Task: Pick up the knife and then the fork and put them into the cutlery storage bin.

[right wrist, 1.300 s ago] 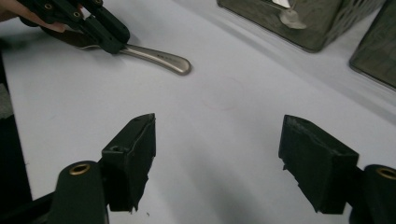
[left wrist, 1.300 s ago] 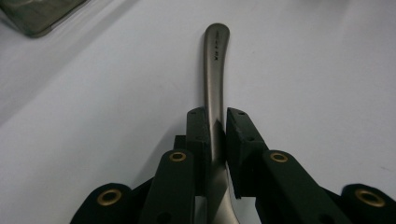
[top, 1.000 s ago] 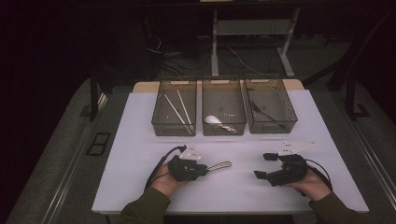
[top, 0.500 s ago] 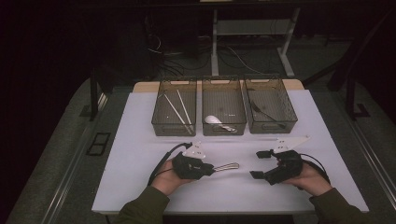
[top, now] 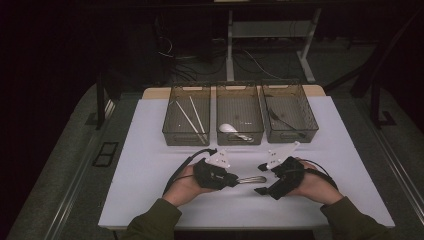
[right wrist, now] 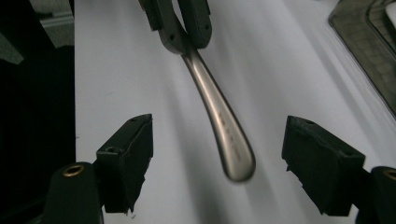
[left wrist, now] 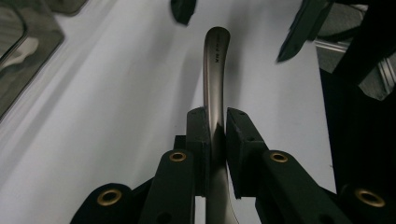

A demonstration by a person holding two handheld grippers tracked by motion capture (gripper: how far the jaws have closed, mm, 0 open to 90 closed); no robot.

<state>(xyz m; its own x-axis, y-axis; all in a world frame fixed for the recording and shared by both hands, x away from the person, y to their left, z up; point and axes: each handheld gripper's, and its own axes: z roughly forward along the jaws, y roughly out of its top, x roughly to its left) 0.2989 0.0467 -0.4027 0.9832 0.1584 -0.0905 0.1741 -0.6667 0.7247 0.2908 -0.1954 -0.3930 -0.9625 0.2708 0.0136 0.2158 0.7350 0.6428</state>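
At frame centre, the left gripper (top: 231,180) clamps a metal handle (top: 251,179); the right gripper (top: 263,177), jaws wide but just narrowing, flanks its tip untouched.

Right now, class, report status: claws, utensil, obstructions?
Left claw shut on metal handle. Right claw open, pads either side of handle's end, not touching. Nothing between them.

The slim, brushed-steel cutlery handle (left wrist: 215,88), with a rounded end and small stamped lettering along it, is pinched on edge near its middle. It lies roughly level over the white tabletop (top: 150,160), front and centre, its free rounded end (right wrist: 236,161) pointing toward the person's right.
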